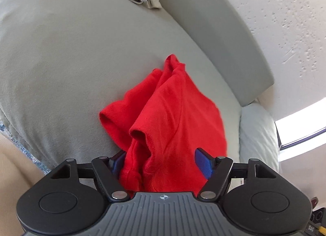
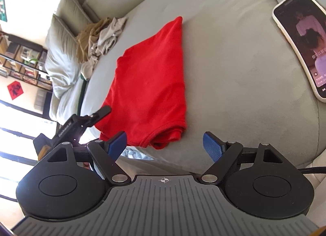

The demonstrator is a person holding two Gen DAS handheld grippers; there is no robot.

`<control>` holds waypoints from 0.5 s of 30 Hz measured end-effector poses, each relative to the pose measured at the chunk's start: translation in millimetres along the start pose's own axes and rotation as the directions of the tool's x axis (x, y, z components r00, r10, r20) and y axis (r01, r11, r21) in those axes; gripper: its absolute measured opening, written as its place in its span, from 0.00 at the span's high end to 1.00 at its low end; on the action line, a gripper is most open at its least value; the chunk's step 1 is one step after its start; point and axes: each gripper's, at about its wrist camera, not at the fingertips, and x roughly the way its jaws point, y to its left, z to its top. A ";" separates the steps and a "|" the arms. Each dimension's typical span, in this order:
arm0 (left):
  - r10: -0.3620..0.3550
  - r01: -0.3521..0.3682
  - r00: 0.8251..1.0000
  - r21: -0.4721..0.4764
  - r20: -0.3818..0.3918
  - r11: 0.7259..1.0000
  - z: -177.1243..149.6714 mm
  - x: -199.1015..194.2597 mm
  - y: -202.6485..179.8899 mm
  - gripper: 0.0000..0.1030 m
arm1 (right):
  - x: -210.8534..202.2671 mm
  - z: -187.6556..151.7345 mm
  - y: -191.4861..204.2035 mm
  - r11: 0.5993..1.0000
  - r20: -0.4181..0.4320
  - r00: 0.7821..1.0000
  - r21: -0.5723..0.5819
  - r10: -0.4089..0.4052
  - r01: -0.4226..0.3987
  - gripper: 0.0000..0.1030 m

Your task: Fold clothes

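- The left gripper [image 1: 163, 163], black with blue ribbed pads [image 1: 202, 163], has the bright red cotton T-shirt [image 1: 169, 114] bunched between its jaws; the cloth fills the gap and hides most of the left pad, so whether the jaws are clenched on it or only surround it cannot be told from the left wrist view.
- In the right wrist view the left gripper [image 2: 95, 117] shows as a dark arm at the near left edge of the red T-shirt [image 2: 150, 81], touching the cloth there.
- The right gripper [image 2: 165, 146] hangs just short of the shirt with its jaws released and wide apart, its blue pads [image 2: 213, 148] bare and holding no cloth.
- The red T-shirt lies on the pale grey-green sofa cushion [image 2: 234, 77], roughly folded lengthwise; its rumpled, doubled-over end is nearest the right gripper and the far end tapers to a point.
- In the left wrist view a sleeve opening [image 1: 138, 134] of the shirt gapes just above the jaws.
- To the right, well apart from the shirt, a white-cased smartphone [image 2: 301, 44] lies face up on the cushion with its screen lit.
- Farther back, a heap of beige and tan crumpled garments [image 2: 101, 38] sits at the far end of the sofa, against pale square pillows [image 2: 61, 52].
- Beyond the pillows stands a dark-framed bookshelf [image 2: 22, 61].
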 end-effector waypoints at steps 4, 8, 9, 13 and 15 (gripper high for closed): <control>-0.019 0.020 1.000 -0.064 0.012 0.998 4.8 1.0 4.6 0.34 | -5.0 2.3 -9.3 1.000 0.032 0.999 0.025 0.018 -0.019 0.19; -0.074 0.075 0.997 -0.033 0.009 0.997 12.6 7.5 -0.2 0.34 | -4.0 8.4 -25.5 0.991 0.076 0.993 0.093 0.092 -0.099 0.20; -0.079 0.079 0.997 -0.017 0.002 0.997 14.3 9.2 -3.0 0.34 | -2.2 10.7 -30.5 0.985 0.086 0.990 0.120 0.116 -0.126 0.23; -0.074 0.073 0.997 -0.005 -0.035 0.997 20.7 13.6 -3.2 0.49 | 8.4 24.0 -46.3 0.965 0.123 0.977 0.175 0.175 -0.195 0.27; -0.045 0.045 0.997 0.002 -0.055 0.999 22.6 12.7 0.1 0.68 | 19.3 36.0 -51.7 0.962 0.122 0.976 0.187 0.178 -0.199 0.27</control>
